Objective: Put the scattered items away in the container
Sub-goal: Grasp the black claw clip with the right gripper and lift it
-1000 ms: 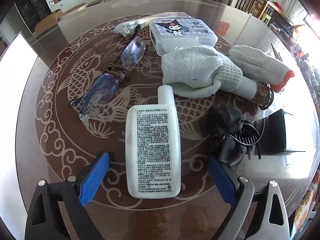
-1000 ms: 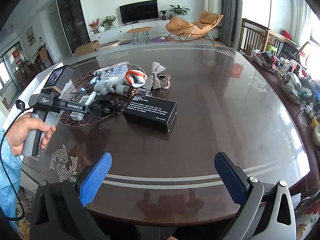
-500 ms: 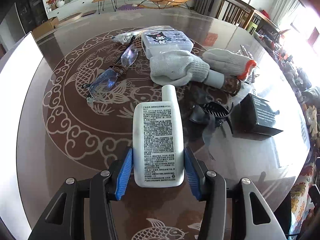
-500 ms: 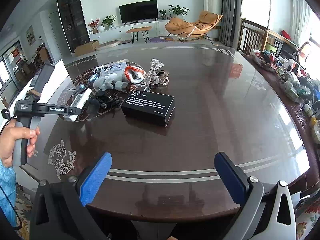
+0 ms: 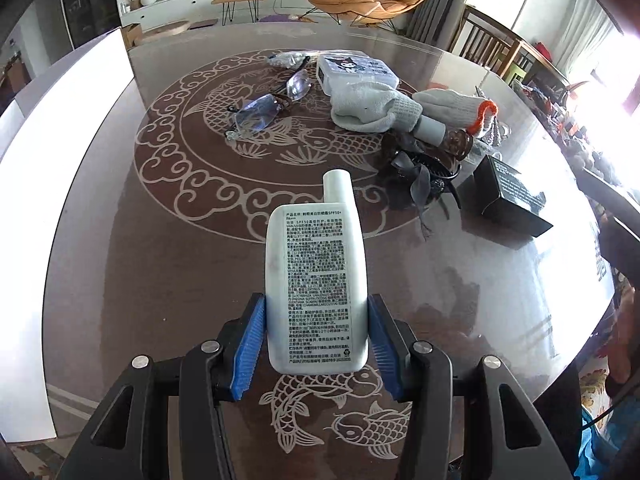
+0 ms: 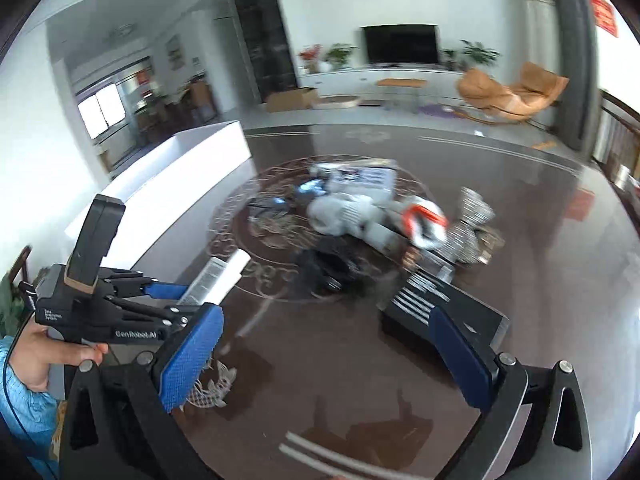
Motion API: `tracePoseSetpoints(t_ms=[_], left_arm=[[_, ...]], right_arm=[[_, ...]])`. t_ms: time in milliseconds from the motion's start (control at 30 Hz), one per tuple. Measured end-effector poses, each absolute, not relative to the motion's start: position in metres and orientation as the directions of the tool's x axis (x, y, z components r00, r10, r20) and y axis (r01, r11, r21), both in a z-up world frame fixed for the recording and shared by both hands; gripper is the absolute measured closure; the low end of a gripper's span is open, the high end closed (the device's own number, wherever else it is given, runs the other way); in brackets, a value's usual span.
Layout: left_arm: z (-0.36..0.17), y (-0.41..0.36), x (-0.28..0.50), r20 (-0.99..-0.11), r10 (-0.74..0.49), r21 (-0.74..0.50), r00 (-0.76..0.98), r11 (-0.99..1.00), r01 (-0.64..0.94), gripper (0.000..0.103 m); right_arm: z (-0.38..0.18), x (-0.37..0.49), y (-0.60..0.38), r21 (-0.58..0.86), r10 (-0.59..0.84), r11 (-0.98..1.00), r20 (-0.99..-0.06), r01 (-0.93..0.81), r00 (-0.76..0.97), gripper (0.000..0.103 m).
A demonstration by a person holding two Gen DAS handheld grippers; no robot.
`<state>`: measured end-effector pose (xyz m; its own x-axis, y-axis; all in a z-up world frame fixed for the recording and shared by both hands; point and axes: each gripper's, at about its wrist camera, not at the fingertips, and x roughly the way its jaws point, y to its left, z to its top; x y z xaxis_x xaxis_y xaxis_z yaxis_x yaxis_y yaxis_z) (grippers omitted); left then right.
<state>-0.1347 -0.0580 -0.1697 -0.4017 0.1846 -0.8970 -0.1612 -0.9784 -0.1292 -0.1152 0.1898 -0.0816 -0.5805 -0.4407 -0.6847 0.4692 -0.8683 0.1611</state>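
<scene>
Left wrist view: left tool [image 5: 316, 344] clamped on the lower sides of a white bottle [image 5: 316, 284], cap pointing to 12 o'clock, held clear above the worktop [image 5: 120, 280]. Spectacles [image 5: 264, 110] at 11 o'clock; gloves [image 5: 376, 110] and black box [image 5: 510, 196] at 1 to 2 o'clock.

Right wrist view, blurred: right tool [image 6: 324, 356] wide open, empty; bottle at 9 o'clock

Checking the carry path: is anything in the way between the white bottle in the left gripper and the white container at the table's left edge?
Nothing visible. The left gripper holds the white bottle above bare table; the white container lies to its left, and the eyeglasses sit farther back.
</scene>
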Motion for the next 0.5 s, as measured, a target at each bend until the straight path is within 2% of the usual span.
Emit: tracePoseSetpoints(t_ms=[100,200,467,500], left_arm=[[-0.168,-0.069,-0.135,-0.893,0.182,-0.141,-0.411,-0.982,-0.128,0.053],[-0.168,-0.076,-0.136,-0.890,0.181,-0.149,-0.419,-0.983,-0.108,0.053],[-0.172,-0.079,-0.139,-0.889,0.200,-0.172,-0.412,-0.980,-0.104,0.053],[-0.172,-0.079,-0.139,-0.889,0.201,-0.174,-0.412,-0.979,-0.103,0.053]], right_arm=[[-0.094,-0.154,0.144,0.058,-0.435,-0.808,-0.729,0.587,-0.528,0.000],[-0.120,-0.189,0.122,-0.012,-0.380,-0.781,-0.784,0.624,-0.491,0.000],[-0.162,-0.224,0.112,-0.027,-0.290,-0.772,-0.874,0.635,-0.389,0.003],[-0.164,-0.224,0.110,-0.040,-0.279,-0.769,-0.877,0.638,-0.391,0.007]])
